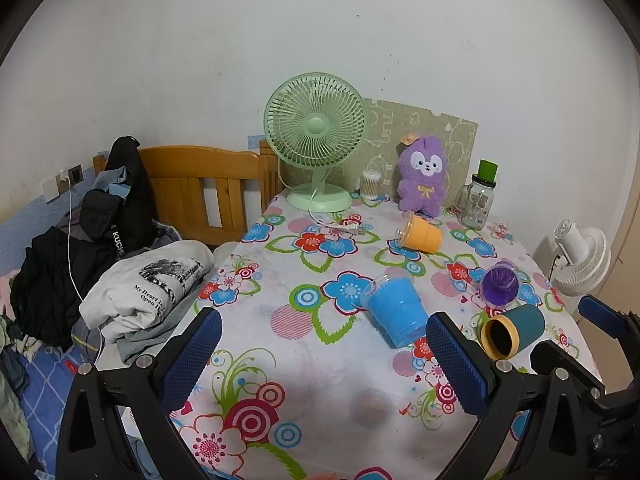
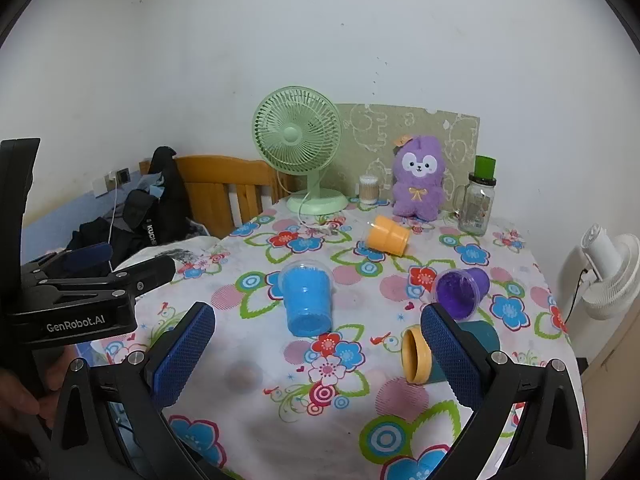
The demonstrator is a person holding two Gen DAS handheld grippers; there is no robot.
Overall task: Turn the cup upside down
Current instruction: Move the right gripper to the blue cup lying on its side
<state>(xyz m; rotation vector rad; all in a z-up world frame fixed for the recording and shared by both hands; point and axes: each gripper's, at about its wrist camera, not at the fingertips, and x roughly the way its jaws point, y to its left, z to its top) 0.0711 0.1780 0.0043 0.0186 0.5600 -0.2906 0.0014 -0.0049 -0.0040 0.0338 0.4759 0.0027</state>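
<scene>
Several cups lie on their sides on the flowered tablecloth [image 1: 312, 344]: a blue cup [image 1: 394, 312] [image 2: 308, 300], an orange cup [image 1: 420, 234] [image 2: 387, 235], a purple cup [image 1: 499, 284] [image 2: 460, 290] and a teal cup with a yellow rim [image 1: 514, 330] [image 2: 424, 354]. My left gripper [image 1: 324, 344] is open and empty above the table's near part, the blue cup just beyond its fingertips. My right gripper [image 2: 318, 340] is open and empty; its right finger [image 2: 452, 354] covers part of the teal cup. The left gripper's body shows at the left of the right wrist view [image 2: 80, 292].
At the table's back stand a green fan [image 1: 316, 136], a purple plush toy [image 1: 424, 174], a glass jar with a green lid [image 1: 480, 196] and a cotton swab box [image 1: 372, 184]. A bed with piled clothes [image 1: 100, 240] lies left. A white fan [image 1: 580, 260] stands right.
</scene>
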